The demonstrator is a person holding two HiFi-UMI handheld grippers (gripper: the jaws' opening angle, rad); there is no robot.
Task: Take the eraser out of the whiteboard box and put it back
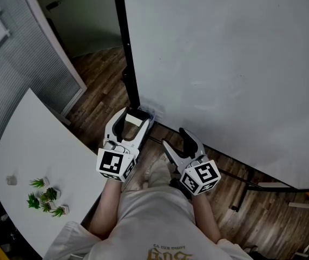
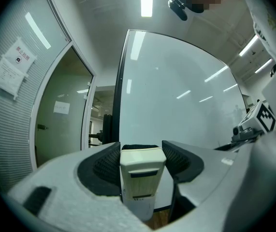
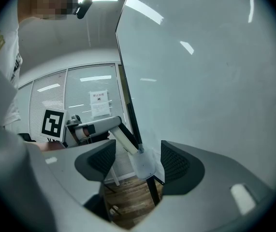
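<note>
Left gripper (image 1: 135,119) is pinching the eraser (image 2: 142,170) endwise at the box (image 3: 145,164) mouth, presumably for straight travel, while right gripper (image 1: 175,137) is waiting, jaws spread, empty

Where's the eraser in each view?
Head view: eraser just left of centre, between the left gripper's jaws, by the whiteboard's lower corner.
Left gripper view: bottom centre, upright between the pads.
Right gripper view: lower centre-left, a slanted cream bar.
Shared landmark: the whiteboard; its dark edge runs close to the eraser in all three.
</note>
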